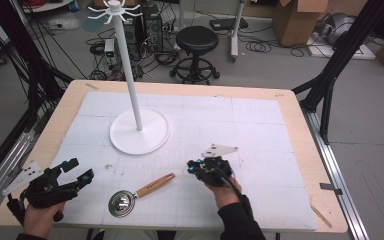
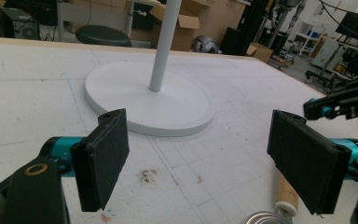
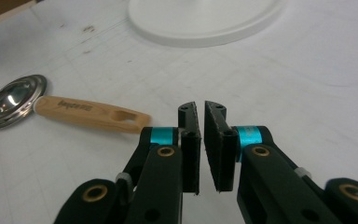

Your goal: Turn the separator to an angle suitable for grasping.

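One ladle (image 1: 130, 197) lies flat on the white mat (image 1: 260, 130) near the table's front edge, its steel bowl (image 1: 121, 204) toward the front and its wooden handle (image 1: 154, 185) angled off toward the right and rear. In the right gripper view the bowl (image 3: 13, 101) gleams at the left, and the slotted end of the handle (image 3: 93, 113) stops just short of the black jaws. The right gripper (image 1: 196, 167), held in a hand (image 1: 226, 192) that comes in over the front edge, hovers just right of the handle's tip without touching it; its jaws stand almost together, a thin slit between the pads (image 3: 191, 144), nothing caught in them. The left gripper (image 1: 80, 170) sits near the front left corner, well apart from the ladle, jaws spread wide and empty; the left gripper view looks between its pads (image 2: 103, 156) across bare mat. Behind the ladle, toward the middle of the table, rises a white stand (image 1: 139, 131), a round base with a slim pole topped by hooks (image 1: 114, 11). Beyond the far edge, a black stool (image 1: 196, 41) waits on the floor.
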{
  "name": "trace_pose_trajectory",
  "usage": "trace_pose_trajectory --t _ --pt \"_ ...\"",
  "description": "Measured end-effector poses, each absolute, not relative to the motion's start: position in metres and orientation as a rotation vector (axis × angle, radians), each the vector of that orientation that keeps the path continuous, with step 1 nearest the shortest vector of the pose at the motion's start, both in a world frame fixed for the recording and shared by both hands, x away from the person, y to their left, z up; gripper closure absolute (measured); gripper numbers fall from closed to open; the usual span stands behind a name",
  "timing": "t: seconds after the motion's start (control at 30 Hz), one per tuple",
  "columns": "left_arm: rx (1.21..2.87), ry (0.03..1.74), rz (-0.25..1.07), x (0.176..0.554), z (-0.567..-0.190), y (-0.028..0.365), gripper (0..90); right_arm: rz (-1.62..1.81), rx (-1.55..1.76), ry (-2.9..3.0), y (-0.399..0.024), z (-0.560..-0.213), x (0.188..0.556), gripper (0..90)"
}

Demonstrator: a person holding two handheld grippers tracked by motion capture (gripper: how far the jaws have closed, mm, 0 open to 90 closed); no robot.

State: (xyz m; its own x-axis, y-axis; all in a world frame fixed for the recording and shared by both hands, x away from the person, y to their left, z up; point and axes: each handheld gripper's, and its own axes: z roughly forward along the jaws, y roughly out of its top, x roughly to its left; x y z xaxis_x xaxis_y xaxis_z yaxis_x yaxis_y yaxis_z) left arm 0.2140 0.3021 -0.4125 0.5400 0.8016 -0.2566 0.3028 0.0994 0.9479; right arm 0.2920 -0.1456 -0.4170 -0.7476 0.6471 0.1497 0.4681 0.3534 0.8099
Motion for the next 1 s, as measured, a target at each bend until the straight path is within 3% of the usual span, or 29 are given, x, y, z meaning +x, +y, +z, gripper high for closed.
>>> trace_pose_trajectory --t 0.2,0.4,0.53,0.73,1.0 --pt "1.495 0.984 0.477 0.214 -0.411 0.296 21.0 1.381 1.083 2.251 -0.212 -0.394 0.270 74.3" --pt "1.507 0.962 0.469 0.213 -0.409 0.289 21.0 1.340 1.174 2.058 -0.260 -0.381 0.244 42.1" --pt "1.518 0.942 0.455 0.213 -0.409 0.287 21.1 1.282 1.191 1.962 -0.289 -0.382 0.226 27.0" --pt "1.513 0.898 0.430 0.212 -0.407 0.284 21.0 1.324 1.212 1.905 -0.313 -0.389 0.212 19.5" --pt "1.539 0.874 0.412 0.213 -0.408 0.279 21.0 1.360 1.199 1.911 -0.312 -0.386 0.211 19.4"
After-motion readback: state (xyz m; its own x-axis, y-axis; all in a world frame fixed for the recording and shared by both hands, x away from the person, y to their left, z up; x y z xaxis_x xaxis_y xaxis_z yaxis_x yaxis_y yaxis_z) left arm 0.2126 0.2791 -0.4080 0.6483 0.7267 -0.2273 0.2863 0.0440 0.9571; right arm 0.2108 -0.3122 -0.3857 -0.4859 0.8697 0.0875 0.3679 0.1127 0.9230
